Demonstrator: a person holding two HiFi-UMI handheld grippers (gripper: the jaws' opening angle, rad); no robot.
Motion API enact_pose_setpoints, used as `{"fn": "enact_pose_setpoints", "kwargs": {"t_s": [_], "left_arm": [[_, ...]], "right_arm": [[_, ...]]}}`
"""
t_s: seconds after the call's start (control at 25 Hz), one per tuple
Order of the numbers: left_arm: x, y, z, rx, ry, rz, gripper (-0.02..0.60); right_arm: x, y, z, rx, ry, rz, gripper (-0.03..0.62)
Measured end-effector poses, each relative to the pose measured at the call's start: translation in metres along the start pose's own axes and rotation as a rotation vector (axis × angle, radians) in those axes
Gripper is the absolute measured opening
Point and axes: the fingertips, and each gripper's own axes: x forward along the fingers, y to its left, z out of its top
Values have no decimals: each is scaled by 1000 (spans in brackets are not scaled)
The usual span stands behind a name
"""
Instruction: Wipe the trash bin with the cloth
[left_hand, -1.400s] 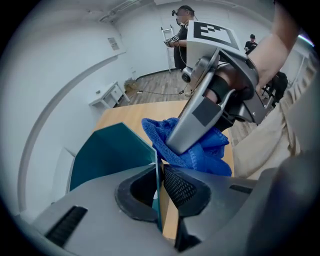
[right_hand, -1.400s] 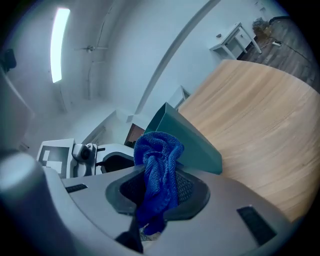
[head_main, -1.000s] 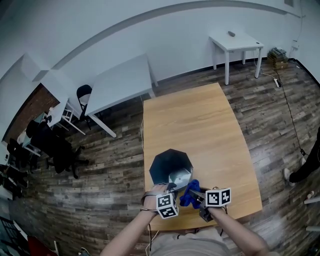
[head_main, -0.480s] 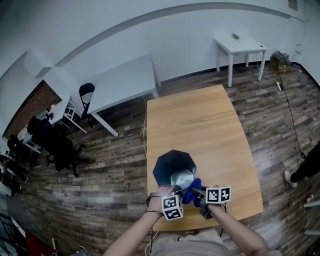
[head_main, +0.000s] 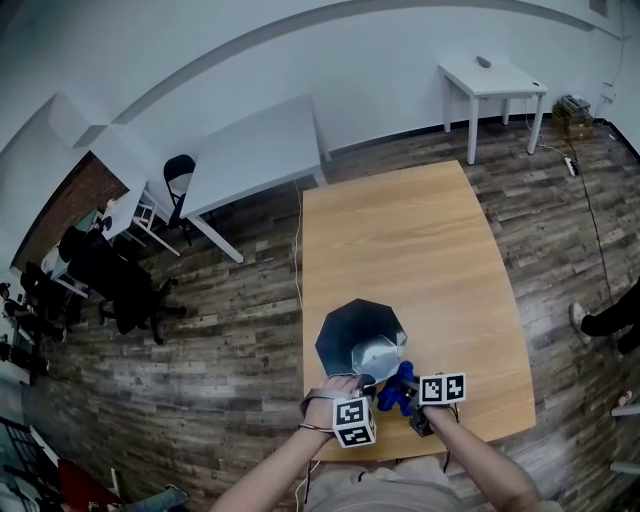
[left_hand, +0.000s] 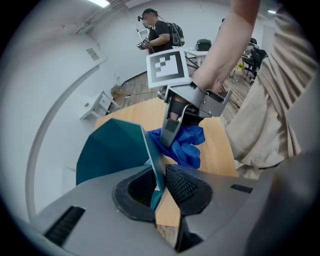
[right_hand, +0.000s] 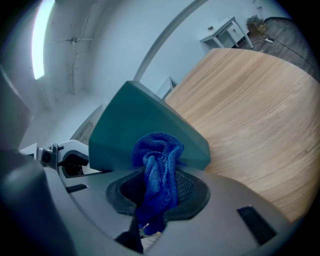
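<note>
The trash bin (left_hand: 112, 150) is pinched at its wall by the left tongs (left_hand: 161, 187), which have just been closing. The cloth (right_hand: 157, 170) is gripped by the right tongs (right_hand: 160, 192).

The room looks like an office or a lab workspace, not a home. Plain white walls (head_main: 330, 60) surround a floor (head_main: 230, 330) of dark wood planks, with a patch of brick (head_main: 60, 205) at the left. The furniture is sparse and functional: a bare wooden table (head_main: 410, 240), a long white table (head_main: 255, 150) and a small white table (head_main: 492, 78) near the far wall. Black office chairs (head_main: 110, 285) cluster at the left. A power strip (head_main: 571, 166) and its cable (head_main: 592, 230) lie on the floor at the right. In the left gripper view a person (left_hand: 159, 35) with a backpack stands near desks.
</note>
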Motion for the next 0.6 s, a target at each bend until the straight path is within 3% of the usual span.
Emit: {"fn": "enact_pose_setpoints", "kwargs": {"t_s": [0.6], "left_arm": [[3, 3, 0, 13, -17, -20, 69]], "right_arm": [[81, -105, -38, 63, 182, -115, 84]]}}
